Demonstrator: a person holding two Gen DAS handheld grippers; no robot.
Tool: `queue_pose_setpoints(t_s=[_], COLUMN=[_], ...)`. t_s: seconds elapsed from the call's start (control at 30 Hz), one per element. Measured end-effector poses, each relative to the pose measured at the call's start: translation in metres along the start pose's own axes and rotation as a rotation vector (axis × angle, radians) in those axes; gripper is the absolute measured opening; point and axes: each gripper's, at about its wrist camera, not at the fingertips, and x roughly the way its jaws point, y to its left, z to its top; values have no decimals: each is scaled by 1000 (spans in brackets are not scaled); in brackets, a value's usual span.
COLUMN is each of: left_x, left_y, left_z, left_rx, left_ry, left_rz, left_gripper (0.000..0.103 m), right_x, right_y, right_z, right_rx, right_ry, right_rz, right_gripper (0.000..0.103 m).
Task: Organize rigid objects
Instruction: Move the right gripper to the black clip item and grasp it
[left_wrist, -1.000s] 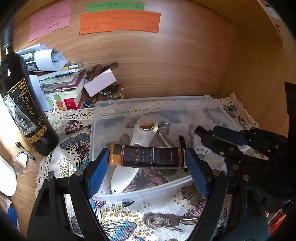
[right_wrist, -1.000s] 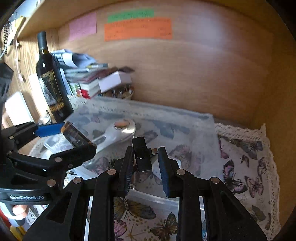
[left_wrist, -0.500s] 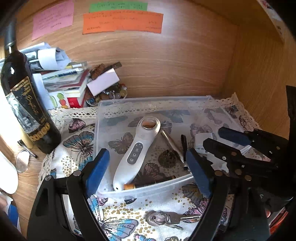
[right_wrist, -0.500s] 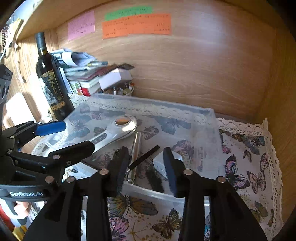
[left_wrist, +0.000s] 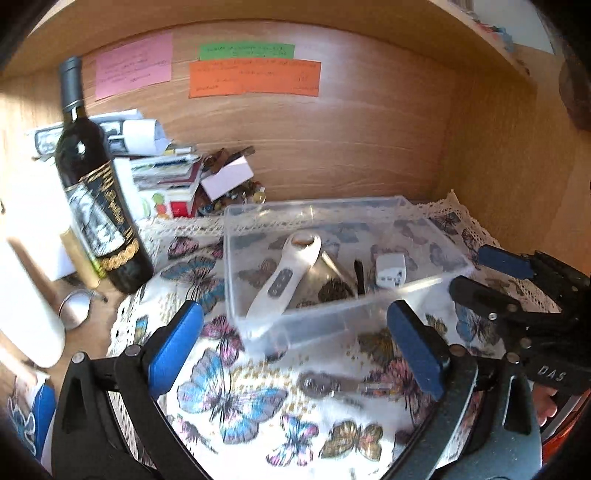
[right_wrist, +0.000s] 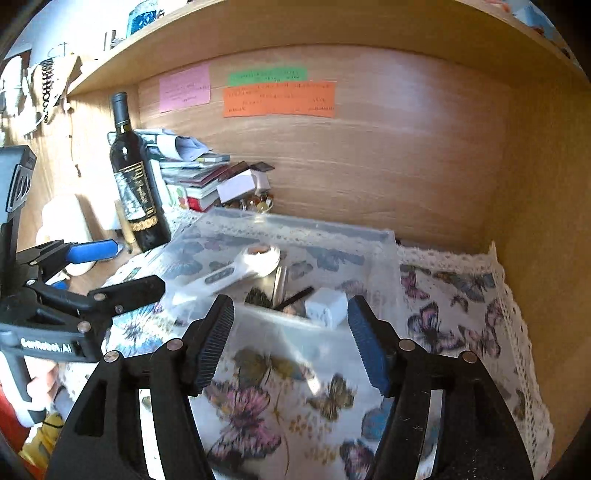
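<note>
- While both grippers hang empty above the cloth, the clear bin (left_wrist: 343, 325) sits between and beyond them on a butterfly-print cloth (left_wrist: 236, 398), inside a wooden shelf nook.
- Left gripper (left_wrist: 295, 347): jaws spread wide, nothing between the blue pads, hovering just short of the bin's near wall.
- Right gripper (right_wrist: 291, 339): jaws also spread apart and empty, facing the bin's near corner. Each gripper shows at the edge of the other's view, so the two are side by side.
- Inside the bin lie the sorted rigid things: a white handheld device (left_wrist: 286, 273) set diagonally with its round head toward the back wall, a metal rod (right_wrist: 279, 282) beside it, a thin black stick (right_wrist: 295, 297), a small dark round object (left_wrist: 334, 290), and a white plug adapter (right_wrist: 325, 306) near the right wall. They rest loose on the bin floor, touching or nearly so, likely dropped in rather than arranged.
- A key (left_wrist: 332, 384) lies on the cloth outside the bin, just in front of its near wall and between the left gripper's fingers in that view. It is blurred. Judging by the task, it looks like the next thing to collect, and the open left jaws are well placed for it.
- A wine bottle (left_wrist: 96, 199) stands upright to the left of the bin, with a stack of books (left_wrist: 166, 177) and papers behind it and coloured notes (left_wrist: 255, 77) stuck on the back wall. These seem to be background, not part of the sorting.
</note>
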Motion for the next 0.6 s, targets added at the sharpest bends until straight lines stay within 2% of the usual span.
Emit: queue_pose_setpoints(t_s=[0.37, 0.6], left_x=[-16, -22], left_y=[8, 11], left_z=[-56, -80], left_rx=[0, -11], left_ry=[87, 119], left_rz=[33, 46], left_gripper=[101, 101], right_x=[-15, -12], right_y=[9, 17], right_z=[-68, -97], right_rx=[-9, -2], right_ry=[121, 211], right_rz=[19, 84], right_gripper=[61, 61])
